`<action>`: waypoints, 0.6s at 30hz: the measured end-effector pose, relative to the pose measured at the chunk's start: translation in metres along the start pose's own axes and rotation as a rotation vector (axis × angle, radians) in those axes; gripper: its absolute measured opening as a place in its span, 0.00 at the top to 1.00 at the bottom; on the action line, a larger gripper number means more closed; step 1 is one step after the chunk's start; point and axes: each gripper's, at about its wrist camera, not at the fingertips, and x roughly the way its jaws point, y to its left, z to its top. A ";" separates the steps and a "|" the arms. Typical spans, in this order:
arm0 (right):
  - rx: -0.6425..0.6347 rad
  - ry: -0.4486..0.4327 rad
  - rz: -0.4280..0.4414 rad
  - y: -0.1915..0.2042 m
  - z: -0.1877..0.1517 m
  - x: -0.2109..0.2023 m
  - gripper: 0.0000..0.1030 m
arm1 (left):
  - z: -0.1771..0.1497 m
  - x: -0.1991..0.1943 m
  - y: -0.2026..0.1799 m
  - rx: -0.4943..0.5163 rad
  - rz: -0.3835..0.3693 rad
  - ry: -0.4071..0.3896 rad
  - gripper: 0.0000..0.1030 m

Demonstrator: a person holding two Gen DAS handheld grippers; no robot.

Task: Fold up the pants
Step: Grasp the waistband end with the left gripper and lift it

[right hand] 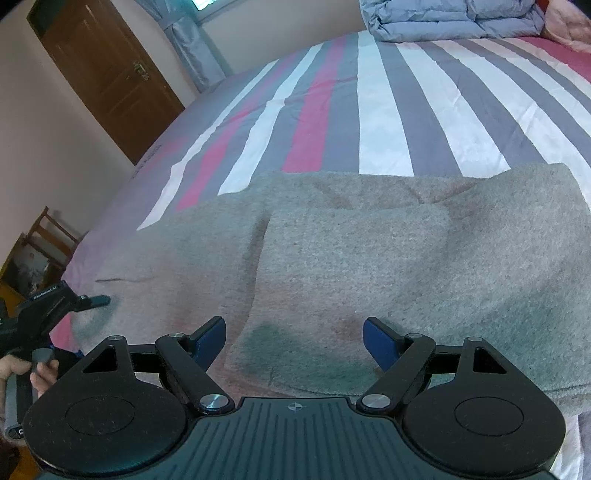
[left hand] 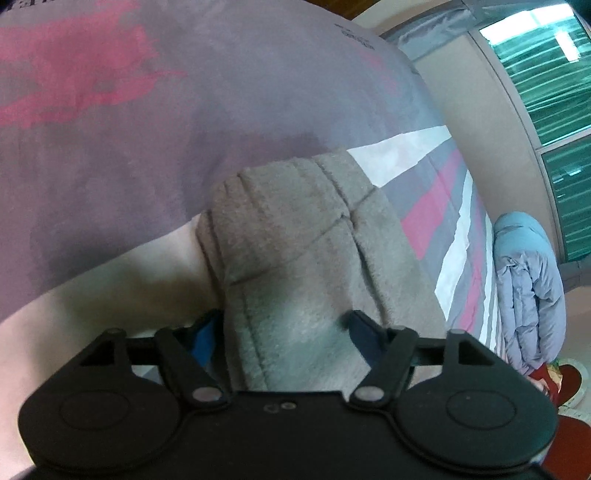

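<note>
Grey fleece pants (right hand: 369,266) lie spread on the striped bed, with one layer folded over on top. My right gripper (right hand: 293,338) is open just above the near edge of the pants, empty. In the left wrist view the pants' cuff end (left hand: 295,251) fills the gap between my left gripper's fingers (left hand: 284,332); the jaws stand wide and the fabric lies between them, not pinched. The left gripper (right hand: 92,301) also shows at the left edge of the right wrist view, by the pants' left end.
The bed sheet (right hand: 369,110) has white, grey and pink stripes. A folded blue duvet (right hand: 443,18) lies at the far end. A brown door (right hand: 107,74) and a wooden chair (right hand: 40,243) stand to the left. A window (left hand: 546,74) shows in the left view.
</note>
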 end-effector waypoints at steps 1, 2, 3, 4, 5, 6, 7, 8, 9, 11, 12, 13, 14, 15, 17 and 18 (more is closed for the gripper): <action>-0.009 0.000 -0.005 0.001 0.000 0.000 0.21 | 0.000 0.000 -0.001 0.002 -0.002 -0.002 0.49; -0.016 0.000 -0.006 0.001 0.000 0.000 0.21 | -0.001 0.000 -0.001 0.004 0.002 -0.007 0.50; -0.024 -0.003 -0.011 0.002 0.000 0.000 0.21 | -0.002 0.000 -0.001 0.005 0.003 -0.011 0.54; -0.028 -0.007 -0.018 0.003 0.000 0.000 0.21 | -0.003 0.001 -0.002 0.007 0.004 -0.015 0.59; -0.029 -0.011 -0.020 0.002 0.001 -0.001 0.21 | -0.004 0.000 -0.003 0.013 0.004 -0.021 0.62; -0.024 -0.010 -0.014 0.001 0.001 -0.001 0.21 | -0.005 0.000 -0.003 0.021 0.005 -0.027 0.64; -0.017 -0.008 -0.012 0.000 0.002 -0.002 0.21 | -0.007 -0.001 -0.004 0.027 0.007 -0.034 0.67; -0.013 -0.006 -0.014 -0.002 0.002 -0.002 0.21 | -0.007 0.000 -0.004 0.029 0.006 -0.040 0.69; -0.012 -0.006 -0.015 -0.003 0.002 -0.002 0.21 | -0.008 0.000 -0.005 0.030 0.005 -0.045 0.72; -0.008 -0.006 -0.019 -0.006 0.003 -0.003 0.21 | -0.010 0.001 -0.008 0.043 0.007 -0.056 0.76; -0.005 -0.006 -0.021 -0.007 0.002 -0.003 0.21 | -0.012 0.000 -0.009 0.057 0.008 -0.060 0.81; -0.005 -0.003 -0.021 -0.008 0.002 -0.004 0.21 | -0.013 0.000 -0.011 0.071 0.009 -0.064 0.83; -0.006 -0.002 -0.021 -0.008 0.002 -0.004 0.21 | -0.014 0.000 -0.013 0.078 0.009 -0.069 0.84; -0.006 -0.003 -0.021 -0.008 0.002 -0.005 0.21 | -0.014 -0.001 -0.014 0.077 0.006 -0.073 0.86; -0.006 -0.002 -0.021 -0.009 0.002 -0.005 0.21 | -0.015 -0.002 -0.015 0.075 0.002 -0.081 0.86; -0.006 -0.003 -0.022 -0.009 0.002 -0.006 0.21 | -0.015 -0.003 -0.016 0.084 0.002 -0.085 0.88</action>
